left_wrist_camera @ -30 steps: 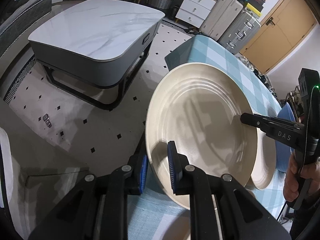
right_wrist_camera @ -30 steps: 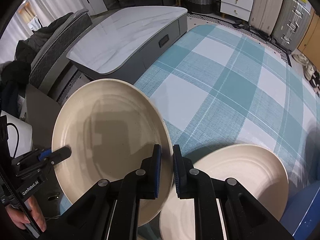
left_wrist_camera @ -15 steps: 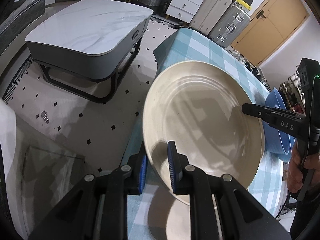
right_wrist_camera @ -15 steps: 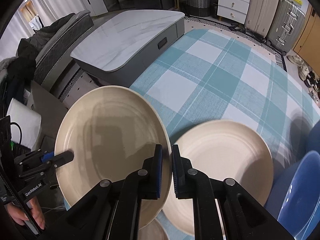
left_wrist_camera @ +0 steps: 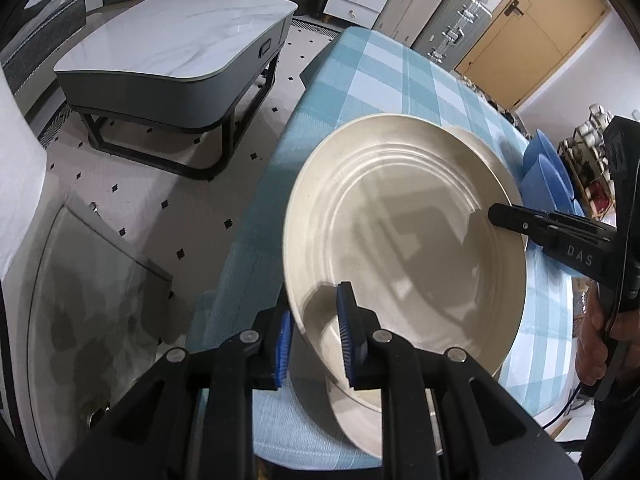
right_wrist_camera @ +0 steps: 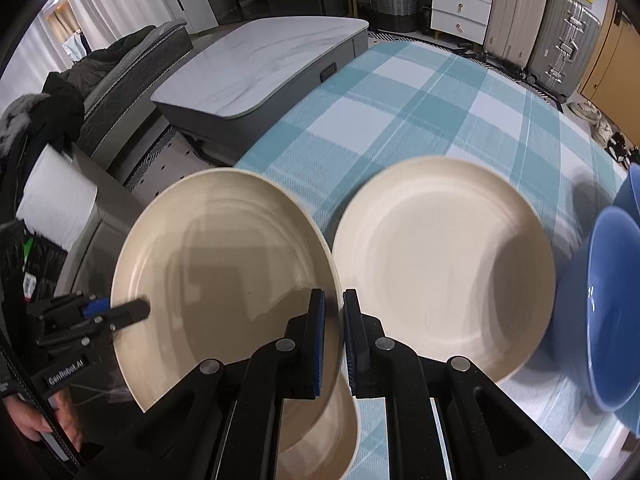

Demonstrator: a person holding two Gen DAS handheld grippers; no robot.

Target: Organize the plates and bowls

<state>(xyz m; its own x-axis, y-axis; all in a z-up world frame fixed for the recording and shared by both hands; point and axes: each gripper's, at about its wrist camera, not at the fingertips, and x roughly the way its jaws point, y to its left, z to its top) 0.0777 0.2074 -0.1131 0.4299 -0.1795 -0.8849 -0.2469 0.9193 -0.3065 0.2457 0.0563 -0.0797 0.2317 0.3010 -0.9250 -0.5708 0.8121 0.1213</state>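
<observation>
A large cream plate [left_wrist_camera: 400,232] [right_wrist_camera: 224,264] hangs tilted above the table's near edge, held by both grippers at opposite rims. My left gripper [left_wrist_camera: 314,308] [right_wrist_camera: 140,310] is shut on one rim. My right gripper [right_wrist_camera: 334,300] [left_wrist_camera: 496,212] is shut on the other. A second cream plate [right_wrist_camera: 440,264] lies flat on the checked cloth just right of the carried one. A third cream plate [right_wrist_camera: 320,440] [left_wrist_camera: 352,420] lies partly hidden under it. Blue bowls [right_wrist_camera: 612,308] [left_wrist_camera: 544,184] stand at the right.
The table [right_wrist_camera: 400,100] wears a teal and white checked cloth. A grey marble-topped coffee table [left_wrist_camera: 172,48] stands on the floor to the left. Suitcases [right_wrist_camera: 560,28] and white drawers [right_wrist_camera: 460,4] line the far wall. A white paper roll [right_wrist_camera: 56,204] stands at the left.
Both grippers have carried the cream plate sideways along the table toward the blue bowls, which have come into view. The flat plate on the cloth now shows almost whole.
</observation>
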